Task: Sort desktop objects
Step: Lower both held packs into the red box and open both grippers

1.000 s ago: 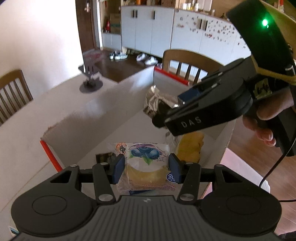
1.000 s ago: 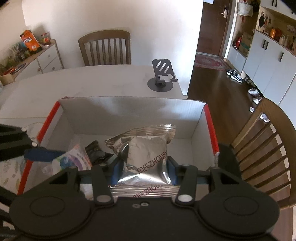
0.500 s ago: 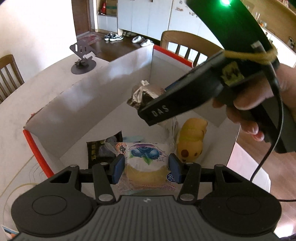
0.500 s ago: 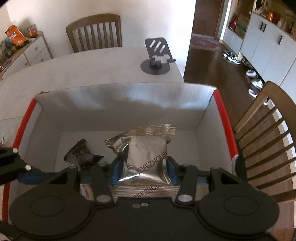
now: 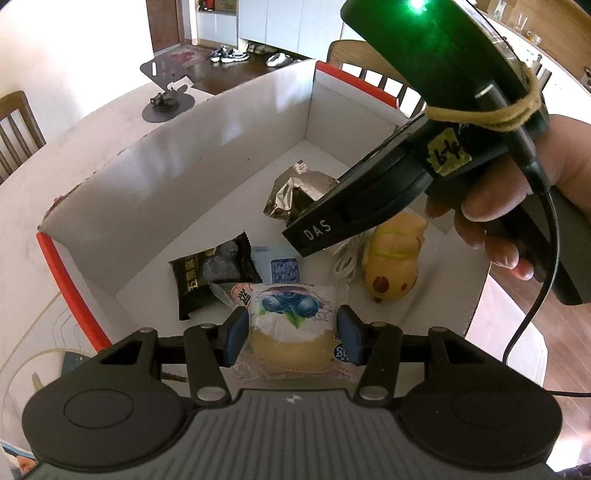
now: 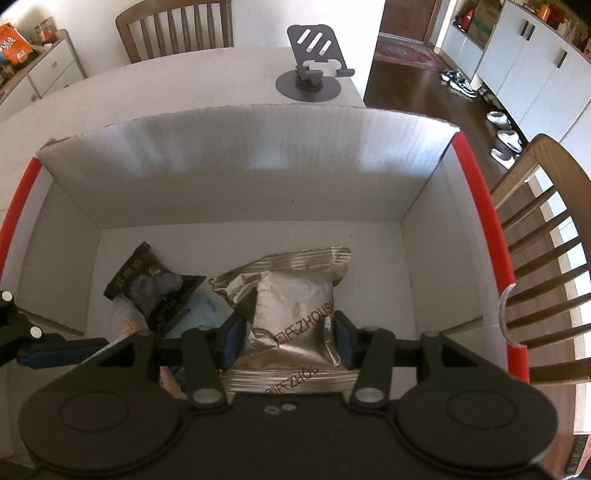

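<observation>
A white cardboard box (image 5: 229, 147) (image 6: 240, 173) with red edges stands open on the table. My left gripper (image 5: 291, 334) is shut on a blueberry cake packet (image 5: 291, 325), held over the box's near side. My right gripper (image 6: 286, 339) is shut on a silver foil snack packet (image 6: 291, 310) (image 5: 295, 188) and hangs inside the box. In the left wrist view a hand (image 5: 517, 206) holds the right gripper's body over the box. On the box floor lie a black snack packet (image 5: 214, 269) (image 6: 155, 288), a yellow plush toy (image 5: 395, 262), a white cord (image 5: 343, 262) and a pale blue packet (image 5: 280, 266).
A dark phone stand (image 5: 166, 96) (image 6: 314, 70) sits on the white table beyond the box. Wooden chairs (image 6: 543, 254) (image 6: 177, 26) stand at the table's right side and far end. Shoes and white cabinets line the wooden floor behind.
Both grippers have sunk toward the box with their packets and tilted further down. The box floor with its black packet and plush toy has come into fuller view.
</observation>
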Motion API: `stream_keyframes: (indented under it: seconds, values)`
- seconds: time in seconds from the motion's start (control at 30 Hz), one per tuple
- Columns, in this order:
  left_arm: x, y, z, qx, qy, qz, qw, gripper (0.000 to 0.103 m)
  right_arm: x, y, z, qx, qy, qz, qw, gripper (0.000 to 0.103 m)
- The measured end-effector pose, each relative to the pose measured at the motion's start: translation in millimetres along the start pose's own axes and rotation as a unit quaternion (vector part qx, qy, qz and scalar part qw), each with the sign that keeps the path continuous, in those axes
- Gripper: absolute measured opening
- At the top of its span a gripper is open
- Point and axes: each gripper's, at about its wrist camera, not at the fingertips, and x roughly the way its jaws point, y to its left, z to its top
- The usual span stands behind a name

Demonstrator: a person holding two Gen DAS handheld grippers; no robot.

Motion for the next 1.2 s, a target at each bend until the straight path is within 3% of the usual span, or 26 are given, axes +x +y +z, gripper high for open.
stream_keyframes:
  seconds: [0.2,0.33,0.4,0.5,1.2]
  values:
    - [0,2,0,-0.003,0.002,0.001,1.0000,0.054,0,1,0,-0.004,0.004,0.001,1.000,0.050]
    - [-1,2,1,-0.010,0.001,0.000,1.0000,0.056,-3,0,1,-0.004,-0.006,0.000,1.000,0.066]
    - [-4,3,1,-0.015,-0.006,-0.003,0.9999,0.060,-6,0,0,-0.004,-0.012,0.000,1.000,0.068]
    - [-11,4,3,-0.026,-0.023,-0.007,0.9994,0.066,-12,-2,-1,0.000,-0.018,0.003,1.000,0.068]
    - [-69,-7,-12,-0.052,-0.077,-0.038,0.9950,0.066,-92,-7,-26,0.026,-0.078,0.050,0.995,0.071]
